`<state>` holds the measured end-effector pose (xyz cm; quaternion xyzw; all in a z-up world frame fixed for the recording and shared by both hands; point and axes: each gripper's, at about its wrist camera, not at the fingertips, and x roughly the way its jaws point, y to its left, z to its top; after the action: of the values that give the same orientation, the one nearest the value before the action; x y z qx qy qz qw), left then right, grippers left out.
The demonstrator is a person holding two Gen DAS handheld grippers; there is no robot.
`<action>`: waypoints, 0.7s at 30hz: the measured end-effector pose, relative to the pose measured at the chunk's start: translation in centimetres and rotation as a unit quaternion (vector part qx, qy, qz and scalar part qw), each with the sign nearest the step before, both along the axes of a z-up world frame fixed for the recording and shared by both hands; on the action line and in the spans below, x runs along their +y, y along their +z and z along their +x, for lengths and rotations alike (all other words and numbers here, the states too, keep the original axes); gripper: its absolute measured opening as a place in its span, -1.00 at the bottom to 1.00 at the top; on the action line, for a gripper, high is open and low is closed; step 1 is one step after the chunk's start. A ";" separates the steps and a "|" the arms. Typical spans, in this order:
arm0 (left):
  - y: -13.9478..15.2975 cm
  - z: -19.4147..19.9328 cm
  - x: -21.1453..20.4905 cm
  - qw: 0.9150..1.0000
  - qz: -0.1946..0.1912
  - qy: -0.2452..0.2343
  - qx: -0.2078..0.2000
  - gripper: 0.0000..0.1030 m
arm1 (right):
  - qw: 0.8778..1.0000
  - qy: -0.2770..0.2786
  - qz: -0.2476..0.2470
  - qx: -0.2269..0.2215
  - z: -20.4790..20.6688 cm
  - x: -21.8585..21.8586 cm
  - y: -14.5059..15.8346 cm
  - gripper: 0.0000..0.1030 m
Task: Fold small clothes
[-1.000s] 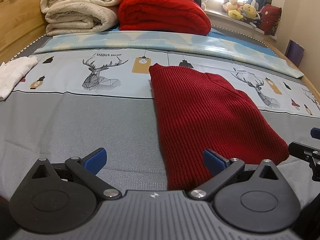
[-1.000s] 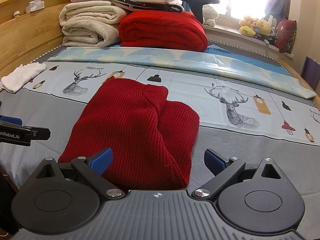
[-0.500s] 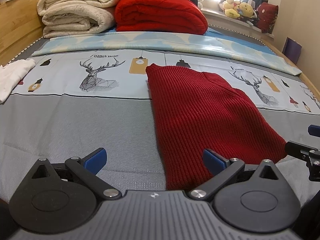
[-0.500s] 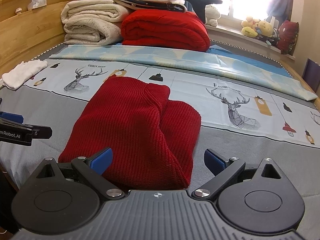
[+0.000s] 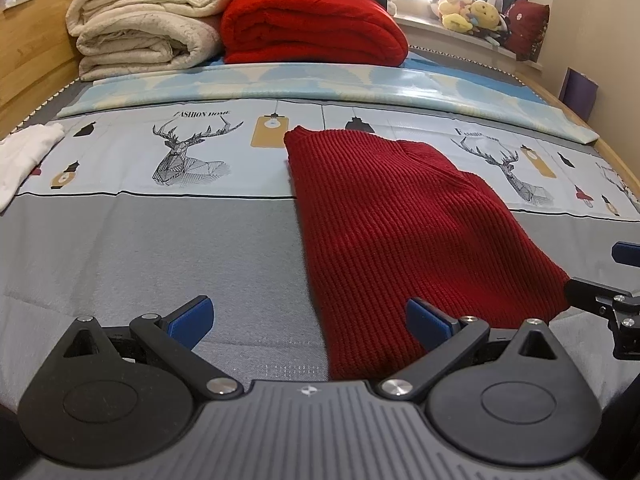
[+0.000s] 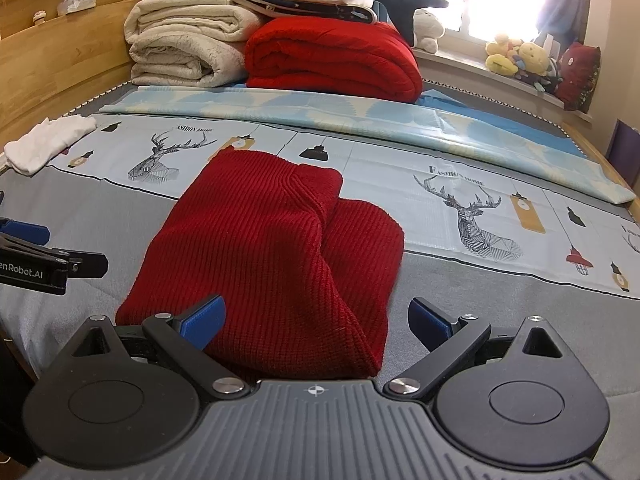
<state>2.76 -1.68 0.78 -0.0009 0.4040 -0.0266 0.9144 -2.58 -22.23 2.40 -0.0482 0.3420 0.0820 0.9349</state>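
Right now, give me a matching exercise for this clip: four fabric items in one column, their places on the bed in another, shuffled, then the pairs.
Items:
1. dark red knit sweater
2. white garment
3. bright red blanket
4. cream blanket

Places:
A. far end of the bed, next to the wooden side board
B. middle of the bed, folded, just ahead of both grippers
C. left edge of the bed, crumpled
D. far end of the bed, to the right of the cream stack

Pairs: 1-B, 2-C, 3-D, 4-A
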 end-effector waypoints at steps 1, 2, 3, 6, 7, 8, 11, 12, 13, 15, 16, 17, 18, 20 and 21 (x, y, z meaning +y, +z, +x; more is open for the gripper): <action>0.0 0.0 0.0 1.000 0.001 0.000 -0.001 0.99 | 1.000 0.001 -0.001 0.000 0.0 0.0 0.0 0.90; 0.0 0.1 0.0 1.000 0.002 0.000 -0.001 0.99 | 1.000 0.001 -0.001 0.000 0.0 0.0 0.0 0.90; 0.0 0.1 0.0 1.000 0.001 0.001 -0.001 0.99 | 1.000 0.002 -0.002 0.000 0.0 0.1 0.0 0.90; 0.0 0.1 0.0 1.000 0.001 0.000 -0.001 0.99 | 1.000 0.003 -0.004 -0.001 0.0 0.1 -0.1 0.90; 0.0 0.1 0.0 1.000 0.002 0.000 -0.002 0.99 | 1.000 0.004 -0.004 -0.001 0.0 0.2 -0.1 0.90; 0.0 0.1 -0.1 1.000 0.002 -0.001 -0.002 0.99 | 1.000 0.004 -0.004 -0.002 0.0 0.1 0.0 0.90; -0.1 0.0 -0.1 1.000 0.003 -0.003 -0.003 0.99 | 1.000 0.004 -0.005 -0.002 0.0 0.2 0.0 0.90; -0.1 0.0 -0.1 1.000 0.003 -0.003 -0.003 0.99 | 1.000 0.005 -0.006 -0.003 0.0 0.2 0.0 0.90; -0.1 0.0 -0.1 1.000 0.003 -0.003 -0.003 0.99 | 1.000 0.005 -0.007 -0.003 0.0 0.2 0.0 0.90; 0.0 0.0 -0.1 1.000 0.002 -0.003 -0.003 0.99 | 1.000 0.006 -0.008 -0.003 0.0 0.3 0.0 0.90; 0.0 0.0 -0.1 1.000 0.002 -0.003 -0.003 0.99 | 1.000 0.007 -0.008 -0.003 0.0 0.3 0.0 0.90; 0.0 0.0 0.0 1.000 0.002 -0.004 -0.003 0.99 | 1.000 0.007 -0.009 -0.003 0.0 0.3 0.0 0.90; 0.0 0.0 0.0 1.000 0.003 -0.004 -0.004 0.99 | 1.000 0.008 -0.010 -0.004 0.0 0.3 0.0 0.90; 0.0 0.0 -0.1 1.000 0.003 -0.006 -0.005 0.99 | 1.000 0.009 -0.011 -0.005 -0.1 0.4 0.0 0.90; 0.0 0.1 -0.1 1.000 0.003 -0.006 -0.005 0.99 | 1.000 0.009 -0.012 -0.005 0.0 0.4 0.0 0.90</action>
<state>2.82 -1.75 0.79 0.0047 0.3999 -0.0310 0.9160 -2.60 -21.83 2.37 -0.0626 0.3381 0.0864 0.9351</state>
